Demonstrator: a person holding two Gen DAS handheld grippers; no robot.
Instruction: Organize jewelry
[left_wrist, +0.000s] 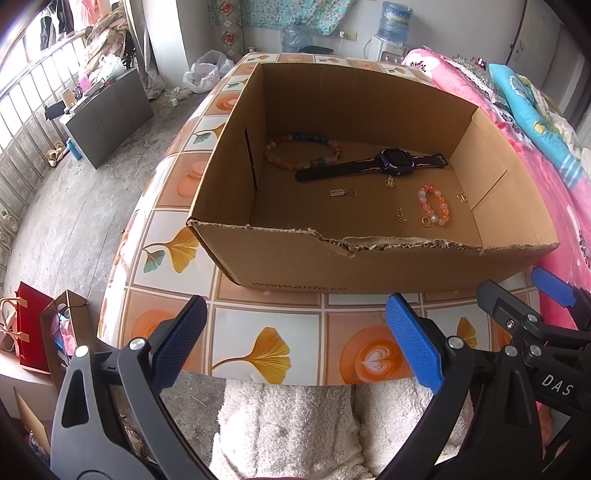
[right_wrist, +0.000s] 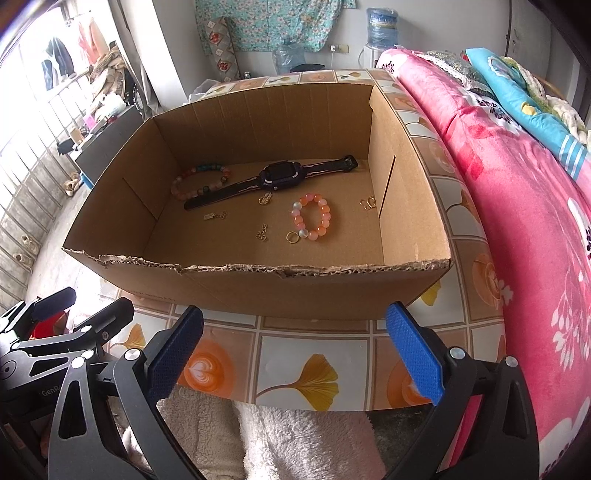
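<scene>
An open cardboard box (left_wrist: 295, 266) (right_wrist: 258, 291) stands on the tiled table. Inside lie a dark smartwatch (left_wrist: 373, 165) (right_wrist: 271, 179), a large multicolour bead bracelet (left_wrist: 301, 151) (right_wrist: 199, 181), a small orange bead bracelet (left_wrist: 434, 205) (right_wrist: 312, 217), a gold ring (right_wrist: 293, 237) and several small gold charms (left_wrist: 341, 192) (right_wrist: 262, 233). My left gripper (left_wrist: 295, 343) is open and empty, in front of the box's near wall. My right gripper (right_wrist: 293, 347) is open and empty, also before the box. Each gripper shows in the other's view, the right one (left_wrist: 532, 306) and the left one (right_wrist: 74, 321).
The table (left_wrist: 258, 332) has a ginkgo-and-coffee patterned cloth. A pink floral quilt (right_wrist: 517, 221) lies right of the table. A white fleece garment (left_wrist: 288, 424) is below the grippers. Bags (left_wrist: 33, 328) stand on the floor at left.
</scene>
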